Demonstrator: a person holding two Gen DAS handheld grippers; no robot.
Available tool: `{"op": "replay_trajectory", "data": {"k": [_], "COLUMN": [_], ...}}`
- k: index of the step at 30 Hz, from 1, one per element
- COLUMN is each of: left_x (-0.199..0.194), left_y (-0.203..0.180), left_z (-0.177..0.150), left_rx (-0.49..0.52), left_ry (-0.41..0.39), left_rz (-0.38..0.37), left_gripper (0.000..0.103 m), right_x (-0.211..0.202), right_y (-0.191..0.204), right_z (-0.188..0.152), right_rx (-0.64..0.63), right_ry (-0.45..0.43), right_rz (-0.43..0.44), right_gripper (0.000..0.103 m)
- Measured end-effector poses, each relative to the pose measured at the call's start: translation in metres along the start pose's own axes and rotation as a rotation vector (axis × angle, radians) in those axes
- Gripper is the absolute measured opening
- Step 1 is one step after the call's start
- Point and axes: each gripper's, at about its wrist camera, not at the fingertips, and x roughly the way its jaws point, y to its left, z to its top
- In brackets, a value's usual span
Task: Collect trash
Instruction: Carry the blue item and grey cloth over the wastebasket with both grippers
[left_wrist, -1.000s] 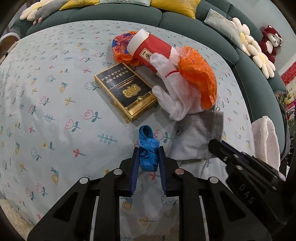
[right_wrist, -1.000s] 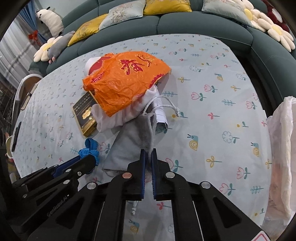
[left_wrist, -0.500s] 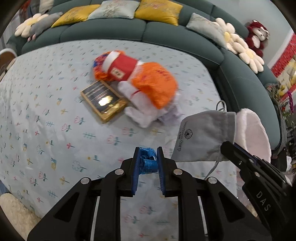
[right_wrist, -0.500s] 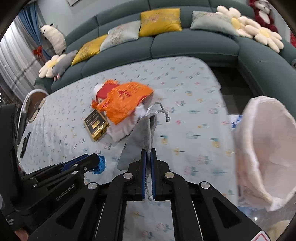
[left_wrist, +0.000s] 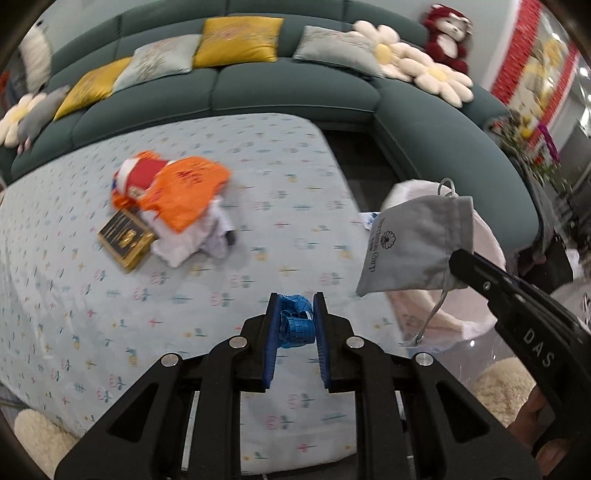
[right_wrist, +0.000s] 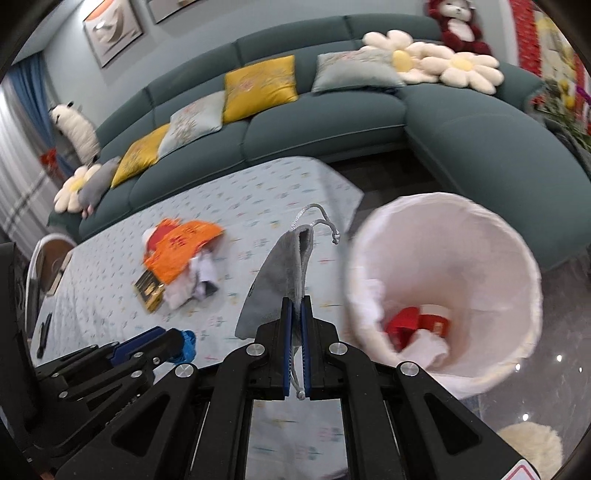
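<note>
My left gripper (left_wrist: 294, 302) is shut on a crumpled blue tape wad (left_wrist: 295, 325), held above the flowered table (left_wrist: 110, 302). My right gripper (right_wrist: 296, 306) is shut on a grey drawstring pouch (right_wrist: 280, 280), which hangs in the air beside the white trash bin (right_wrist: 517, 258). The same pouch (left_wrist: 417, 243) shows at the right of the left wrist view, in front of the bin (left_wrist: 480, 236). In the bin lie red and white scraps (right_wrist: 417, 325). A pile with an orange bag (left_wrist: 184, 192), a red packet, white cloth and a black-gold box (left_wrist: 125, 238) lies on the table.
A teal corner sofa (right_wrist: 332, 118) with yellow and grey cushions wraps the table's far and right sides. The bin stands on the dark floor off the table's right edge. A cream rug (right_wrist: 532, 446) lies near the bin. A person's hand (left_wrist: 535, 410) holds the right gripper.
Both grippers have risen and swung right, away from the pile. The pouch has been lifted off the table and now hangs by the bin; the blue wad is also off the table.
</note>
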Motion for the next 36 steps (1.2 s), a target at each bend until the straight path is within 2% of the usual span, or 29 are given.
{"op": "replay_trajectory", "data": {"k": [11,15,25,36], "left_x": [0.004,0.007,0.019,0.038], "left_y": [-0.075,-0.096,-0.144,-0.162], "left_z": [0.004,0.006,0.012,0.019], "left_rx": [0.157,0.191,0.267,0.259], "left_ry": [-0.008,-0.005,0.002,0.035], "left_rz": [-0.040,-0.071,-0.116,-0.136], "left_gripper": [0.018,0.018,0.018,0.018], "right_x": [-0.024,-0.028,-0.025,-0.013], "right_y": [-0.099,-0.123,-0.150,-0.166], "right_z": [-0.007,-0.012,-0.019,-0.020], "right_rx": [0.171,0.222,0.309,0.374], "right_ry": [-0.044,-0.053,-0.053,-0.034], "right_rz": [-0.095,-0.120,-0.096,-0.051], "right_gripper": [0.005,0.005,0.005,0.005]}}
